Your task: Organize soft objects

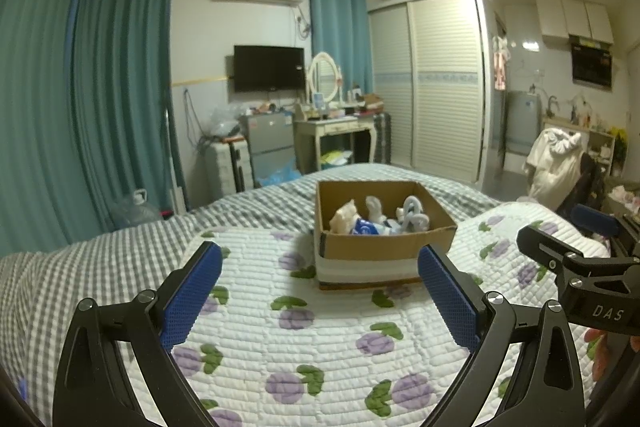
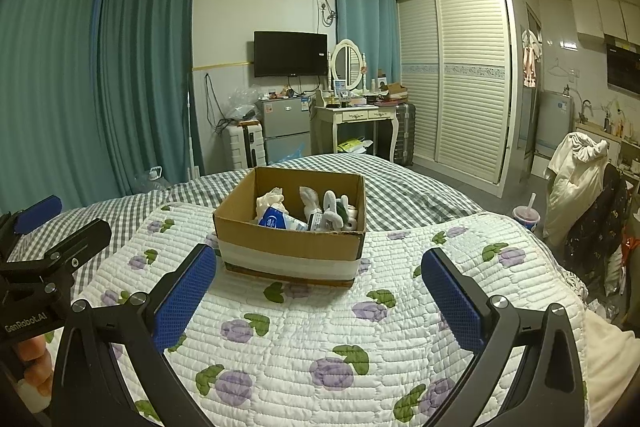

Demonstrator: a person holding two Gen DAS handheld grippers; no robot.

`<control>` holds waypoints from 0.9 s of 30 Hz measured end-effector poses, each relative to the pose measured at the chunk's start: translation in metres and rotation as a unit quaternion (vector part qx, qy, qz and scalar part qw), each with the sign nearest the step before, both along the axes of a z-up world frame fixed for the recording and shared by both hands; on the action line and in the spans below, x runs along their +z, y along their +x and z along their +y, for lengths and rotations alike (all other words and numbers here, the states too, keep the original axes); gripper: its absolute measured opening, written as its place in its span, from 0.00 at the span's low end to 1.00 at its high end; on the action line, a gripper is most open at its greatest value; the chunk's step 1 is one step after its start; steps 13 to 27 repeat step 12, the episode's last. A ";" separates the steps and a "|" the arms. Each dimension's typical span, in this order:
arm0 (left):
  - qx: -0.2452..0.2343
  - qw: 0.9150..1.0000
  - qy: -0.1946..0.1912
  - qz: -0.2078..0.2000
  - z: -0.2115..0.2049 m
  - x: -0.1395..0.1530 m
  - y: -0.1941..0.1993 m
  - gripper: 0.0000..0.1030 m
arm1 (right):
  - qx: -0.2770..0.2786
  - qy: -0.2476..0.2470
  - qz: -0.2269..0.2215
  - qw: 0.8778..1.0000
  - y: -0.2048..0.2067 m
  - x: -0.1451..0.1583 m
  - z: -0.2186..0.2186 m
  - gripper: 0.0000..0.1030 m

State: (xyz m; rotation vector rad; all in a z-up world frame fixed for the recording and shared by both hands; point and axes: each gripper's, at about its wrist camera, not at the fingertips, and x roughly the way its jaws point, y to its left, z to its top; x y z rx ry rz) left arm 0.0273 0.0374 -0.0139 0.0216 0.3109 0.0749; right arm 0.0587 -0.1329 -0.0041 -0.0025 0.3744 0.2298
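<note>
A cardboard box (image 1: 384, 247) stands on a white quilt with purple flowers (image 1: 304, 339), also in the right wrist view (image 2: 288, 247). It holds several soft things: white and cream plush pieces (image 1: 412, 215) and a blue-and-white pack (image 2: 276, 219). My left gripper (image 1: 320, 267) is open and empty, held just short of the box. My right gripper (image 2: 320, 267) is open and empty, also just short of the box. The right gripper's body (image 1: 576, 275) shows at the right of the left wrist view; the left gripper's body (image 2: 48, 267) shows at the left of the right wrist view.
The quilt (image 2: 320, 347) lies over a grey checked bedsheet (image 1: 100, 259). Beyond the bed stand a small fridge (image 2: 286, 129), a dressing table with mirror (image 2: 352, 115), a wall TV (image 2: 290, 53) and a white wardrobe (image 2: 460, 79). A chair with clothes (image 2: 580, 179) and a cup (image 2: 526, 217) are at right.
</note>
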 end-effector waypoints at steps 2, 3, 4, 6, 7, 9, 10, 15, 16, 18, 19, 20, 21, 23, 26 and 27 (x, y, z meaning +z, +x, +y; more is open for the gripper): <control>0.000 1.000 -0.001 0.000 0.000 0.000 0.000 0.97 | 0.001 -0.002 0.001 1.000 0.000 0.000 0.000 1.00; 0.000 1.000 -0.002 0.000 0.000 0.000 0.000 0.97 | 0.001 -0.002 0.002 1.000 0.000 0.000 0.000 1.00; 0.000 1.000 -0.002 0.001 0.000 0.000 0.000 0.97 | 0.002 -0.003 0.002 1.000 0.000 -0.001 0.000 1.00; -0.001 1.000 -0.004 0.000 0.000 0.000 0.000 0.97 | 0.003 -0.004 0.003 1.000 0.001 -0.001 -0.001 1.00; -0.003 1.000 -0.005 0.000 0.001 0.000 0.000 0.97 | 0.003 -0.004 0.003 1.000 0.001 -0.002 -0.001 1.00; -0.003 1.000 -0.004 0.001 0.001 0.000 0.000 0.97 | 0.003 -0.005 0.004 1.000 0.001 -0.002 -0.001 1.00; -0.002 1.000 -0.004 0.001 0.000 0.000 0.000 0.97 | 0.003 -0.005 0.004 1.000 0.001 -0.002 -0.001 1.00; -0.003 1.000 -0.005 0.001 -0.001 0.000 0.000 0.97 | 0.003 -0.005 0.004 1.000 0.001 -0.003 -0.002 1.00; -0.003 1.000 -0.005 0.001 -0.001 0.000 0.000 0.97 | 0.003 -0.005 0.004 1.000 0.001 -0.003 -0.002 1.00; -0.003 1.000 -0.005 0.001 -0.001 0.000 0.000 0.97 | 0.003 -0.005 0.004 1.000 0.001 -0.003 -0.002 1.00; -0.003 1.000 -0.005 0.001 -0.001 0.000 0.000 0.97 | 0.003 -0.005 0.004 1.000 0.001 -0.003 -0.002 1.00; -0.003 1.000 -0.005 0.001 -0.001 0.000 0.000 0.97 | 0.003 -0.005 0.004 1.000 0.001 -0.003 -0.002 1.00; -0.003 1.000 -0.005 0.001 -0.001 0.000 0.000 0.97 | 0.003 -0.005 0.004 1.000 0.001 -0.003 -0.002 1.00; -0.003 1.000 -0.005 0.001 -0.001 0.000 0.000 0.97 | 0.003 -0.005 0.004 1.000 0.001 -0.003 -0.002 1.00; -0.003 1.000 -0.005 0.001 -0.001 0.000 0.000 0.97 | 0.003 -0.005 0.004 1.000 0.001 -0.003 -0.002 1.00; -0.003 1.000 -0.005 0.001 -0.001 0.000 0.000 0.97 | 0.003 -0.005 0.004 1.000 0.001 -0.003 -0.002 1.00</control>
